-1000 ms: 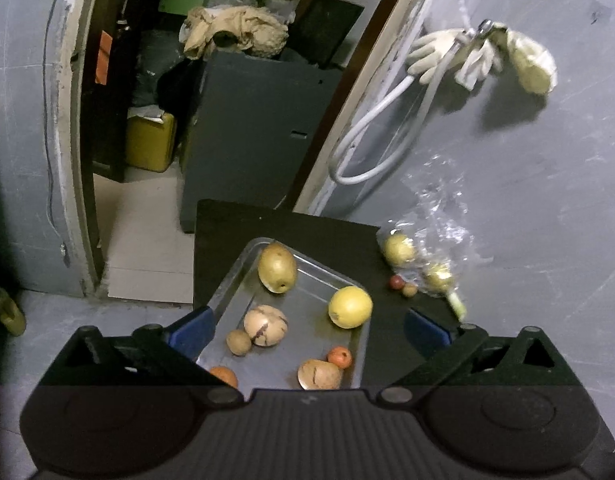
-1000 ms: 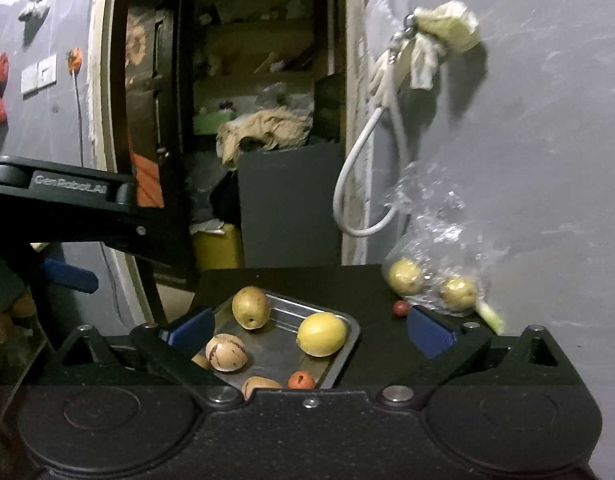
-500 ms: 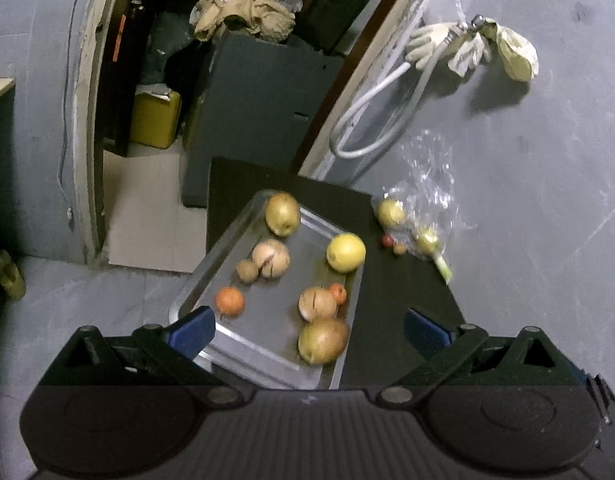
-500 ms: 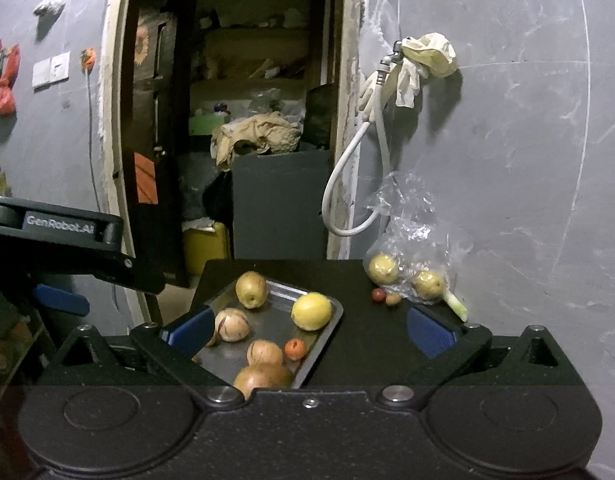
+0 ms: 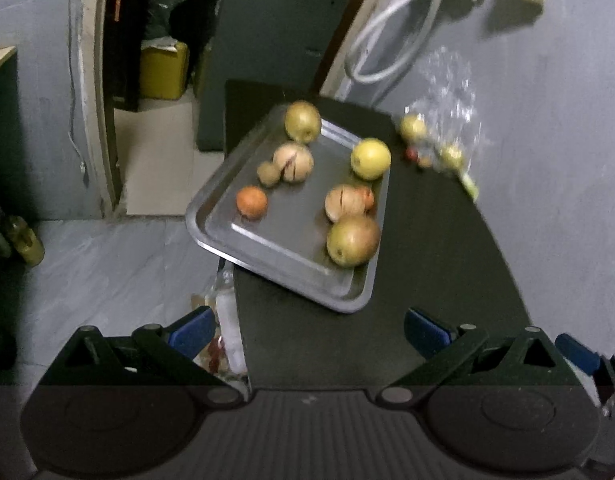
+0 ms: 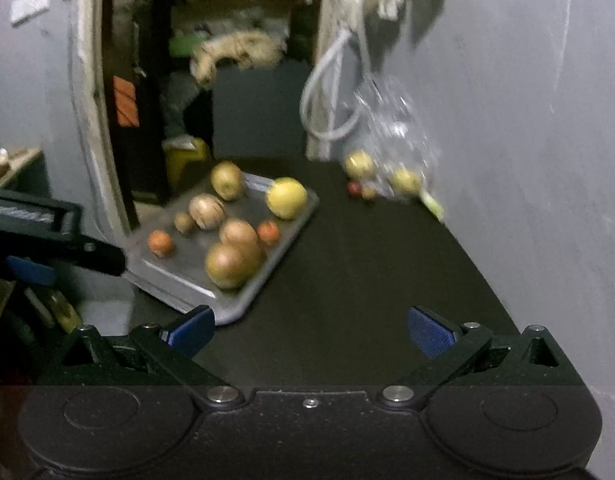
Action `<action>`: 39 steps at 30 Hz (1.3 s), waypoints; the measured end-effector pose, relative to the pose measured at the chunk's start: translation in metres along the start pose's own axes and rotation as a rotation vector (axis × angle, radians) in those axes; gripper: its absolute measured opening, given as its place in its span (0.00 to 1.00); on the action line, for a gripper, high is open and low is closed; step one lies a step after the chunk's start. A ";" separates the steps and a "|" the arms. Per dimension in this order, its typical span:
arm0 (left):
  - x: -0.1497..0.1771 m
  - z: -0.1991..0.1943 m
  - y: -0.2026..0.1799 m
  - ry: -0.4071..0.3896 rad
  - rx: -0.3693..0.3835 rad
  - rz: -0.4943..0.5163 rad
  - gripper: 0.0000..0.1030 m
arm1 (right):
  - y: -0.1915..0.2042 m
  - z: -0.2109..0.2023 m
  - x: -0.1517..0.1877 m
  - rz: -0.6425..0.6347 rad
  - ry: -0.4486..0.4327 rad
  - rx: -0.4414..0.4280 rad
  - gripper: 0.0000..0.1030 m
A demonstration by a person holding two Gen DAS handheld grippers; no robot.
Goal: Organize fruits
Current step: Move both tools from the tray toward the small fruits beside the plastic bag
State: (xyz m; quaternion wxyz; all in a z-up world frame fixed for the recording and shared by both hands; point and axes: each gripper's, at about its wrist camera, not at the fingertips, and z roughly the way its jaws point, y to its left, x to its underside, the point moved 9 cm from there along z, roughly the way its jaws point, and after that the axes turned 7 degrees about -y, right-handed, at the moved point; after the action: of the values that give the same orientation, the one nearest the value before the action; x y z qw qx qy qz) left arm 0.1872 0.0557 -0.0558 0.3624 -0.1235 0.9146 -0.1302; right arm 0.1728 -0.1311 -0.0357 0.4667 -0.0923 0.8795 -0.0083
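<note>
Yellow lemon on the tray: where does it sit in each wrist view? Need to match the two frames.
Left wrist: the yellow lemon is upper centre-right, at the right edge of the metal tray.
Right wrist: the yellow lemon is just left of centre, at the tray's far right corner.
Shared landmark: the clear plastic bag of fruit against the grey wall, right of the lemon in both.

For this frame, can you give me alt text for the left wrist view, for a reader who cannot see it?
A metal tray holding eight fruits, among them a yellow one and a small orange one, lies on a dark table, its left corner overhanging the edge. The open, empty left gripper frames it; a clear bag of fruit sits by the grey wall.
</note>
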 end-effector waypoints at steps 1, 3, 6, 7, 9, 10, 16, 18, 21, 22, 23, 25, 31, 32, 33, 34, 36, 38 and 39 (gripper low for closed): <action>0.004 0.003 -0.001 0.016 -0.004 0.007 0.99 | -0.003 0.002 0.003 0.008 0.011 0.007 0.99; 0.011 0.008 -0.004 0.044 -0.005 0.015 0.99 | -0.009 0.004 0.007 0.022 0.027 0.020 0.99; 0.019 0.017 -0.011 0.080 0.001 0.033 0.99 | -0.017 0.010 0.011 0.025 0.041 0.043 0.99; 0.020 0.020 -0.013 0.089 0.002 0.039 0.99 | -0.021 0.011 0.011 0.028 0.047 0.050 0.99; 0.024 0.027 -0.019 0.108 0.002 0.052 0.99 | -0.028 0.016 0.015 0.035 0.066 0.064 0.99; 0.025 0.030 -0.022 0.117 0.001 0.058 0.99 | -0.033 0.020 0.018 0.039 0.078 0.073 0.99; 0.024 0.051 -0.041 0.153 -0.004 0.080 0.99 | -0.059 0.040 0.028 0.063 0.134 0.111 0.99; 0.022 0.059 -0.048 0.163 -0.007 0.083 0.99 | -0.068 0.047 0.029 0.068 0.148 0.117 0.99; 0.016 0.070 -0.058 0.170 -0.011 0.089 0.99 | -0.079 0.058 0.029 0.071 0.157 0.116 0.99; 0.014 0.074 -0.061 0.171 -0.013 0.091 0.99 | -0.082 0.061 0.028 0.072 0.158 0.115 0.99; 0.011 0.078 -0.064 0.172 -0.016 0.093 0.99 | -0.086 0.065 0.027 0.071 0.157 0.112 0.99; 0.004 0.088 -0.073 0.172 -0.023 0.097 0.99 | -0.093 0.072 0.026 0.067 0.156 0.111 0.99; -0.012 0.116 -0.098 0.165 -0.024 0.108 0.99 | -0.114 0.097 0.023 0.054 0.167 0.102 0.99; -0.015 0.120 -0.102 0.162 -0.023 0.112 0.99 | -0.117 0.101 0.023 0.052 0.169 0.098 0.99; -0.018 0.124 -0.106 0.158 -0.022 0.118 0.99 | -0.120 0.105 0.021 0.052 0.167 0.096 0.99; -0.022 0.129 -0.110 0.153 -0.021 0.123 0.99 | -0.123 0.108 0.019 0.053 0.159 0.095 0.99; -0.030 0.137 -0.117 0.139 -0.017 0.132 1.00 | -0.129 0.114 0.011 0.058 0.127 0.087 0.99; -0.040 0.146 -0.123 0.129 -0.017 0.137 0.99 | -0.134 0.120 0.000 0.049 0.088 0.076 0.99; -0.046 0.151 -0.125 0.125 -0.017 0.140 0.99 | -0.136 0.122 -0.005 0.039 0.068 0.071 0.99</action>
State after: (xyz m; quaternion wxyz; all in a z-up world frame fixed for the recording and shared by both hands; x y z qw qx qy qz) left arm 0.3415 -0.0692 -0.0922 0.3119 -0.0539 0.9429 -0.1040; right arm 0.2972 -0.2547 -0.0866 0.4396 -0.0581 0.8957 -0.0337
